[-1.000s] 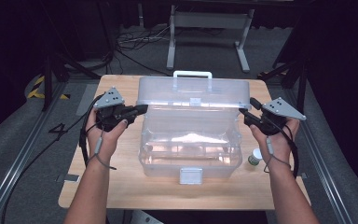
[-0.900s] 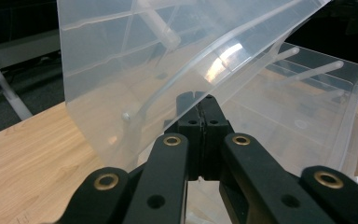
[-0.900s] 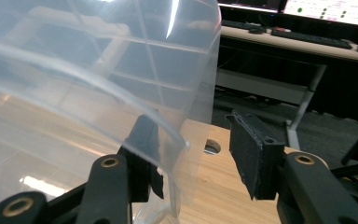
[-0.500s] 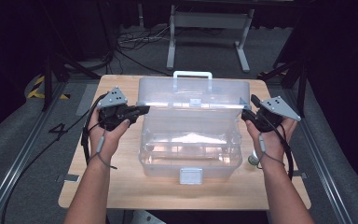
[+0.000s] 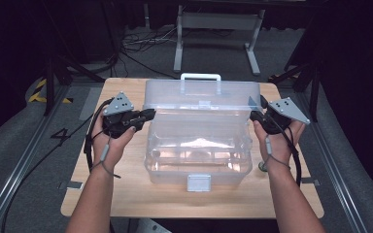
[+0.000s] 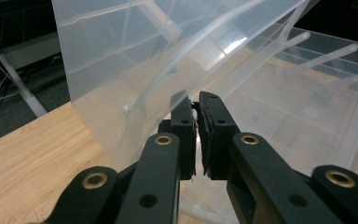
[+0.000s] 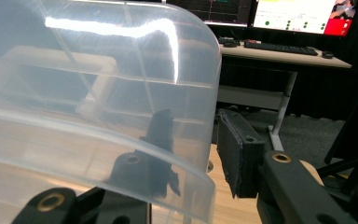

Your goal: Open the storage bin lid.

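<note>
Since the clear box [image 5: 197, 160] mid-counter [image 5: 126, 194] looks light, thin-walled and slippery, its raised lid [image 5: 201, 94] wants holding by the end walls. Right gripper [image 7: 196, 126]: jaws closing astride one, not pinching. Left gripper [image 6: 193, 100]: jaws barely parting, can't tell what's between.

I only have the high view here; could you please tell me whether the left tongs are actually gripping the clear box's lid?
Observer: In the left gripper view, the left tongs are almost shut, and the lid's side edge seems to run between the tips. They have just been opening, so I cannot confirm a grip.
Operator: Thank you. And the right tongs?
Observer: The right tongs straddle the lid's corner, one jaw inside and one outside. They have just been closing.
Operator: Does the outer pad touch?
Observer: No, a gap shows between it and the lid's wall.
</note>
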Demonstrator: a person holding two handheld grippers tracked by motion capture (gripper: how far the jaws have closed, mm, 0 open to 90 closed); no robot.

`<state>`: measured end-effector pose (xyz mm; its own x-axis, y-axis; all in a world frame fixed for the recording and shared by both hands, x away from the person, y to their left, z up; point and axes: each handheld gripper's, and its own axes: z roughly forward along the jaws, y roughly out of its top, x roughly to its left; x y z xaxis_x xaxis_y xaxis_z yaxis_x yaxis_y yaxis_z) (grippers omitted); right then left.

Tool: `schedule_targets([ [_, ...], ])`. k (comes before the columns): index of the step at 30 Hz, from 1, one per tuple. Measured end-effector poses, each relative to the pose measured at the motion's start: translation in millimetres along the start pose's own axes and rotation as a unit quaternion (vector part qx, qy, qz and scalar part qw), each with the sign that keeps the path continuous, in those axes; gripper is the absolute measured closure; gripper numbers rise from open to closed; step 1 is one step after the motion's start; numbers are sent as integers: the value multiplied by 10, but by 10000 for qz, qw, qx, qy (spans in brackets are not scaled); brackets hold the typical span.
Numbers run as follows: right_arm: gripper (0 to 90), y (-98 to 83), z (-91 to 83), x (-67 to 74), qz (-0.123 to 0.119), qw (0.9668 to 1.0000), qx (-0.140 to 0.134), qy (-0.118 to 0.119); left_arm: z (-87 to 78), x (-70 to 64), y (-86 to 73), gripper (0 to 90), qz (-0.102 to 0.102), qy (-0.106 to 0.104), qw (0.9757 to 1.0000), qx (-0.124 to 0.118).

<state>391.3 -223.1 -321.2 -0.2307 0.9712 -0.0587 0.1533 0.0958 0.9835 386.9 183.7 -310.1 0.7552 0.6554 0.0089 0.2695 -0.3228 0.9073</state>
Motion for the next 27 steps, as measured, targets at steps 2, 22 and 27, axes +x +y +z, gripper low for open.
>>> schedule_targets([
  [2,682,10,12,4,-23,10000,-16,-22,-12,5,-11,831,-25,4,10000,17],
  [22,754,196,213,-52,35,9999,35,-136,-195,-36,-152,731,-138,209,9996,150],
  [27,763,225,270,-65,67,9998,99,-162,-220,-20,-166,729,-159,224,9995,160],
])
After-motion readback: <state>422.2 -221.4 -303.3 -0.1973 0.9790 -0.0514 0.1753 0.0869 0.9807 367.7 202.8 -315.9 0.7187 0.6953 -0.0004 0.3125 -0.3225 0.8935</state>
